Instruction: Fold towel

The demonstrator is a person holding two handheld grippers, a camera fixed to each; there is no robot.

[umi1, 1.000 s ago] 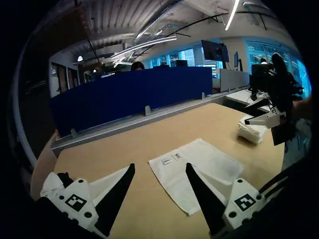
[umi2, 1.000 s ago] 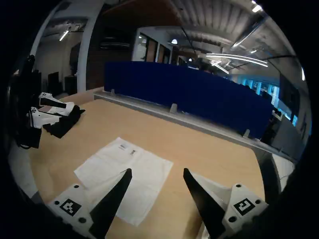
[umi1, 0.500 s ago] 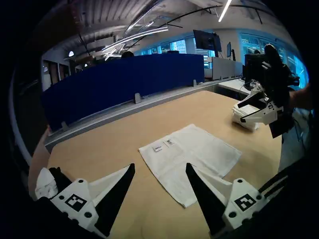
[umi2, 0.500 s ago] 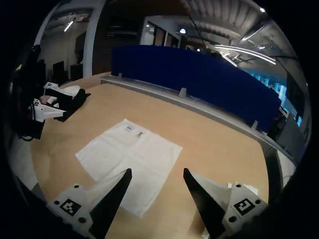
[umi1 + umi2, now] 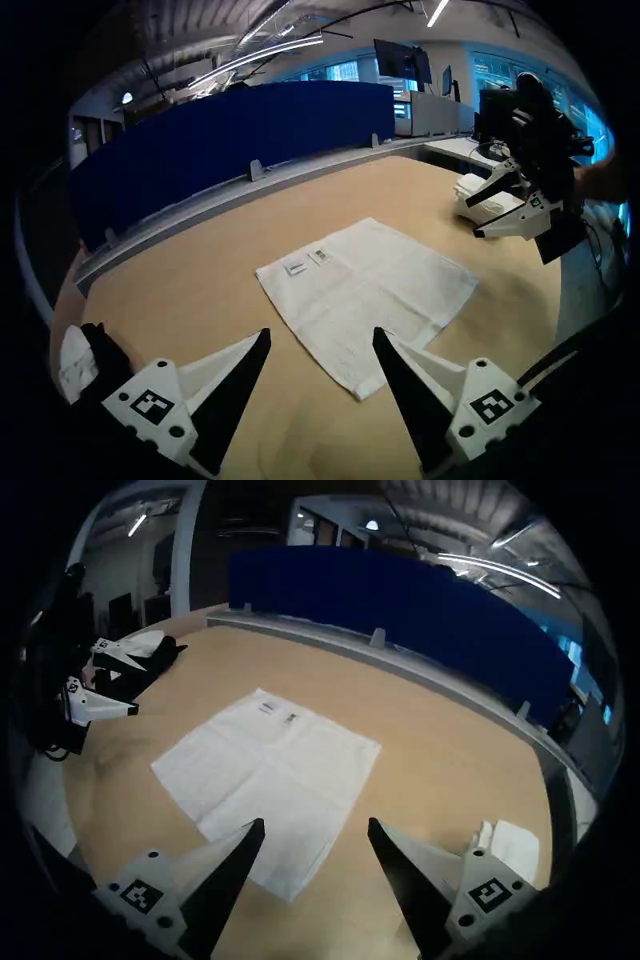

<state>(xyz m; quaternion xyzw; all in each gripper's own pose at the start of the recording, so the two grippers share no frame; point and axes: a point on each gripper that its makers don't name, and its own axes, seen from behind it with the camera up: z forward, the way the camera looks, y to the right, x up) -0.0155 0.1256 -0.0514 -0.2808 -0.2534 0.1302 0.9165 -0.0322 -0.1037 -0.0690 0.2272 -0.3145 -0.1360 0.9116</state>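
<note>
A white towel [image 5: 364, 284] lies spread flat on the wooden table, with two small labels near its far edge; in the right gripper view the towel [image 5: 268, 768] reaches almost to the fingers. My left gripper [image 5: 320, 364] hangs open above the towel's near corner, nothing between its fingers. My right gripper [image 5: 314, 852] is open too, just above the towel's near edge. The right gripper [image 5: 500, 204] also shows at the far right of the left gripper view, open. The left gripper [image 5: 112, 680] shows at the far left of the right gripper view, open.
A stack of folded white cloths [image 5: 474, 196] sits at the table's right end, seen again as folded white cloths [image 5: 516, 848] beside my right finger. Dark and white cloth [image 5: 152, 652] lies at the left end. A blue partition [image 5: 232, 136] runs behind the wooden table [image 5: 200, 296].
Both grippers have risen and tilted downward, so the towel sits higher and fuller in each view. Both stay open. The towel has not moved.
</note>
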